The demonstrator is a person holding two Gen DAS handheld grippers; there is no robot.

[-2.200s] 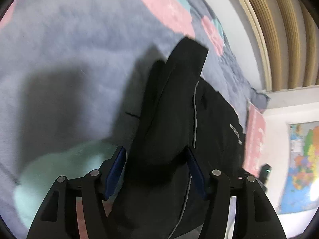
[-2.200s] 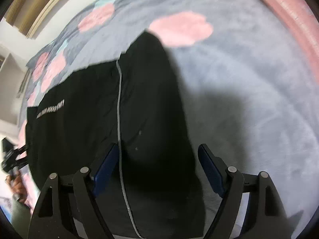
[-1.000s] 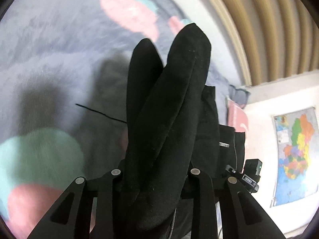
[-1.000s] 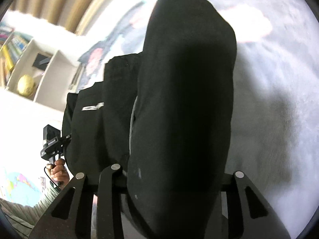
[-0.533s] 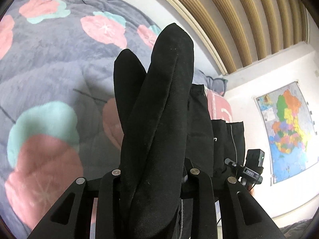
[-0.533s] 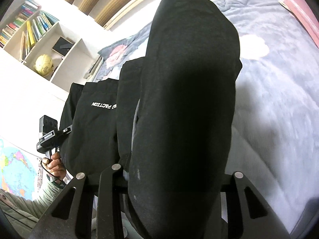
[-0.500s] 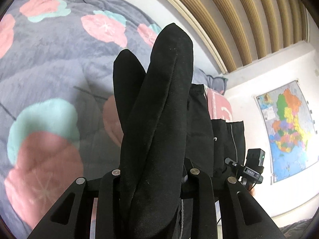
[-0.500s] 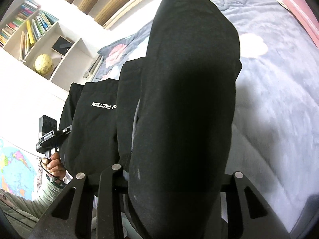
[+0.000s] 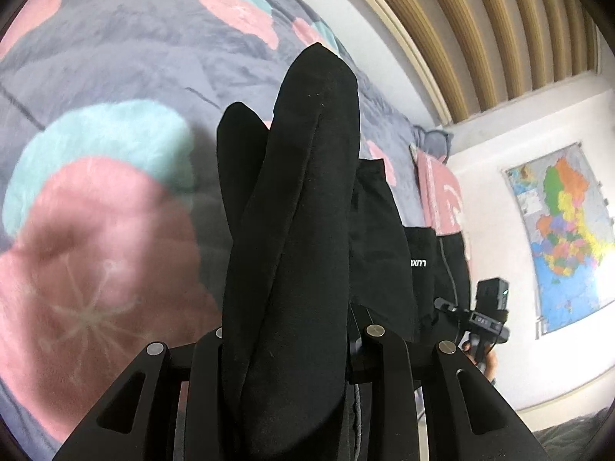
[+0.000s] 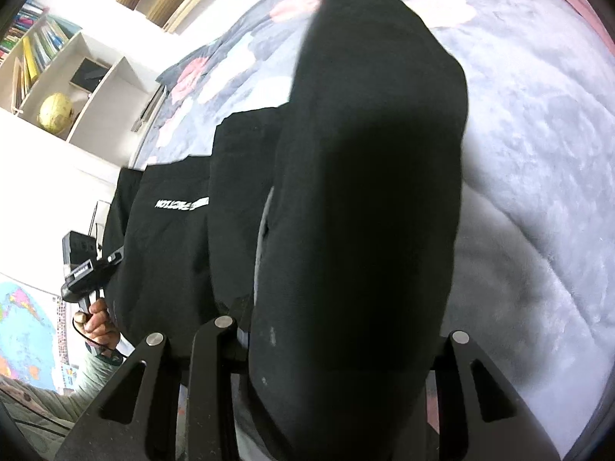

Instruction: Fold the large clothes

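- Black garment [image 9: 300, 230]: lifted clear of the grey floral blanket [image 9: 115, 57], a thick fold standing toward 12 o'clock in each wrist view; the remainder hangs at 3 o'clock, white lettering [image 10: 180, 203] visible.
- Left gripper [image 9: 292, 349]: clamped on one bunched fold.
- Right gripper [image 10: 326, 345]: clamped on the garment's other fold [image 10: 365, 192].
- Wall map [image 9: 561, 238]: 3 o'clock, left view.
- Bookshelf [image 10: 57, 77]: 10 o'clock, right view.

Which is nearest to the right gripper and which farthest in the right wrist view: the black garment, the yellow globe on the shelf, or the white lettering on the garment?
1. Black garment: clamped in the right gripper, centre.
2. White lettering: on the hanging part, left.
3. Yellow globe: on the white shelf, far upper left.
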